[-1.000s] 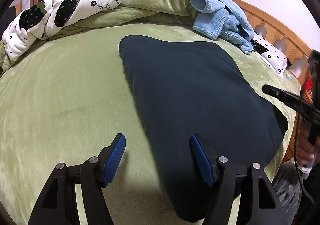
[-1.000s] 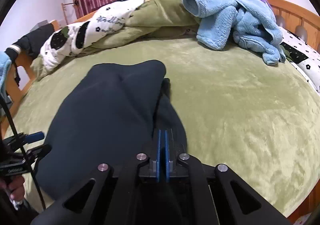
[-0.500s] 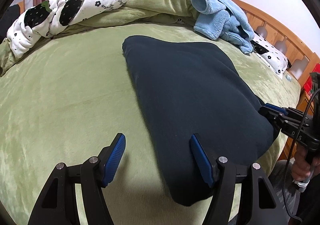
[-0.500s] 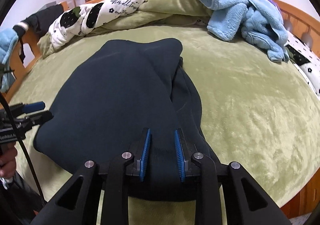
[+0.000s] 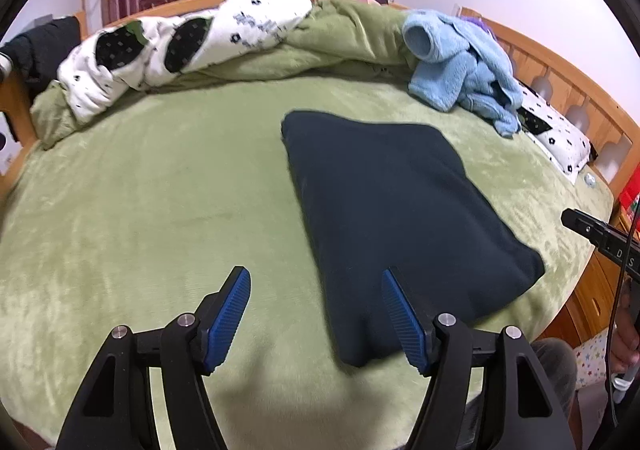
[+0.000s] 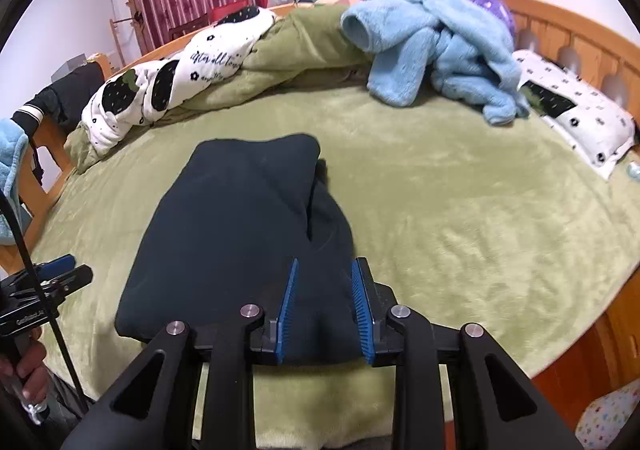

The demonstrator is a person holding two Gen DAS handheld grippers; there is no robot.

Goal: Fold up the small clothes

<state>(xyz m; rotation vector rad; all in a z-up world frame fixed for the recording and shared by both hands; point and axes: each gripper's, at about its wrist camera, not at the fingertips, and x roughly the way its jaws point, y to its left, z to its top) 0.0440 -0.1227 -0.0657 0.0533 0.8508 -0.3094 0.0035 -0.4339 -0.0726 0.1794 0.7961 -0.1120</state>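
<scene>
Navy garment (image 5: 400, 209) folded on green blanket (image 5: 160, 209)

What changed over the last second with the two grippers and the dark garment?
The right gripper, shut on the dark garment a second ago, has opened and let it go; its fingers now stand apart over the near edge. The garment has settled flat on the green blanket. The left gripper stayed open and has pulled back a little. The blue fleece has not moved.
</scene>
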